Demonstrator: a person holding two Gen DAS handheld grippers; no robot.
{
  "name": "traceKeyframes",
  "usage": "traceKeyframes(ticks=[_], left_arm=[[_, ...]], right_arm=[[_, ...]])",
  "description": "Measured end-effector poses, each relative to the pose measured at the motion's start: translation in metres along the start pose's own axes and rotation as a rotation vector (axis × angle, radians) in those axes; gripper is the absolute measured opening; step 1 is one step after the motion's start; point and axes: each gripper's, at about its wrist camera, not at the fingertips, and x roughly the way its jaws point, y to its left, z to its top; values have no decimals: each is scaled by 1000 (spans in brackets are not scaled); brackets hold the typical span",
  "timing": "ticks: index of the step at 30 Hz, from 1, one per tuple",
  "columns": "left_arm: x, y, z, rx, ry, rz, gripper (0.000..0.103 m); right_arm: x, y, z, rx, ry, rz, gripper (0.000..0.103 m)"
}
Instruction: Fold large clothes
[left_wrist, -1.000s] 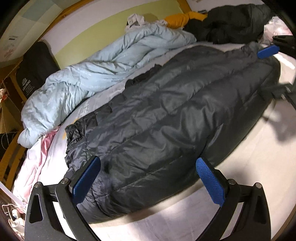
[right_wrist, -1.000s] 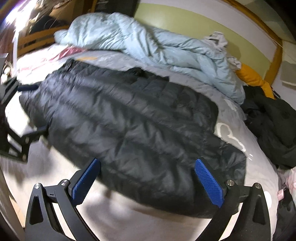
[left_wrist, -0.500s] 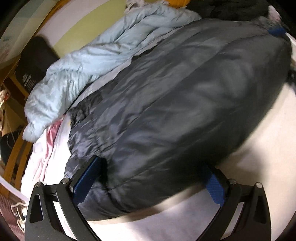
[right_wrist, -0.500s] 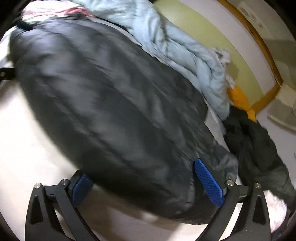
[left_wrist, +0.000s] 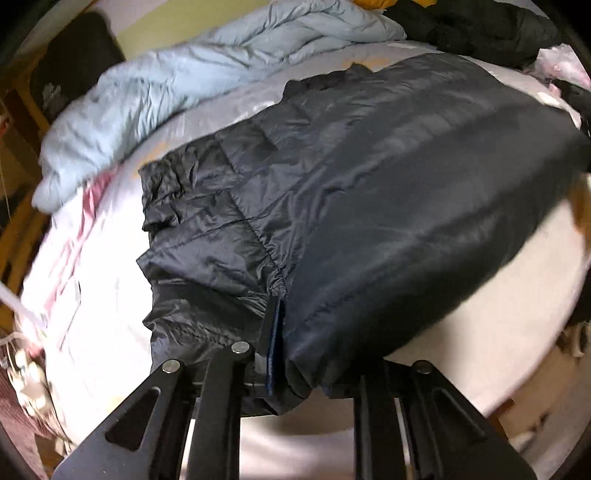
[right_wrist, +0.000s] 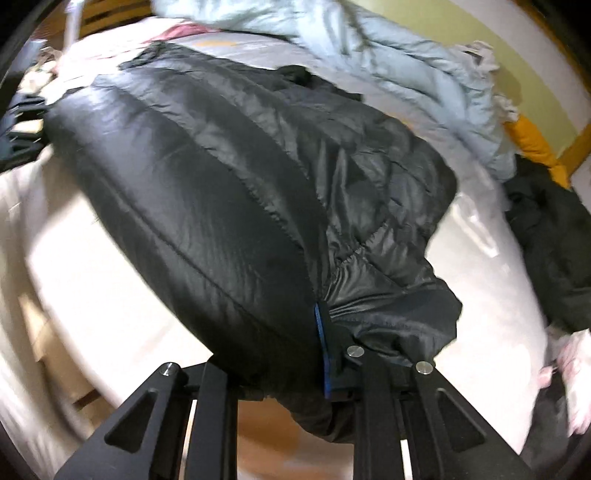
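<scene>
Left claw (left_wrist: 275, 350), at the bottom centre of its frame, is pinched tight on the near edge of a dark quilted puffer jacket (left_wrist: 369, 192); right claw (right_wrist: 327, 354) is likewise clamped on that edge in its own view. Fabric bunches into fine gathers at each grip, and the shiny, stitched panels fill the middle of both frames, lying on the pale bed (left_wrist: 480, 314). A light-blue duvet (left_wrist: 184, 77) lies crumpled beyond, toward the upper left
</scene>
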Motion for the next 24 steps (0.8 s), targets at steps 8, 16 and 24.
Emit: traceKeyframes(ticks=[8,16,24], left_arm=[[-46,39,36,-101,-97,-71,30],[-10,98,128,-307,-195,-97,44],[69,120,162,-373,-128,-59,56]], right_arm=[[-58,-23,-8,132,-129,68,47],[-50,-107,82,292,-197,-34,62],[17,-144,127,360,-247,-214,74]])
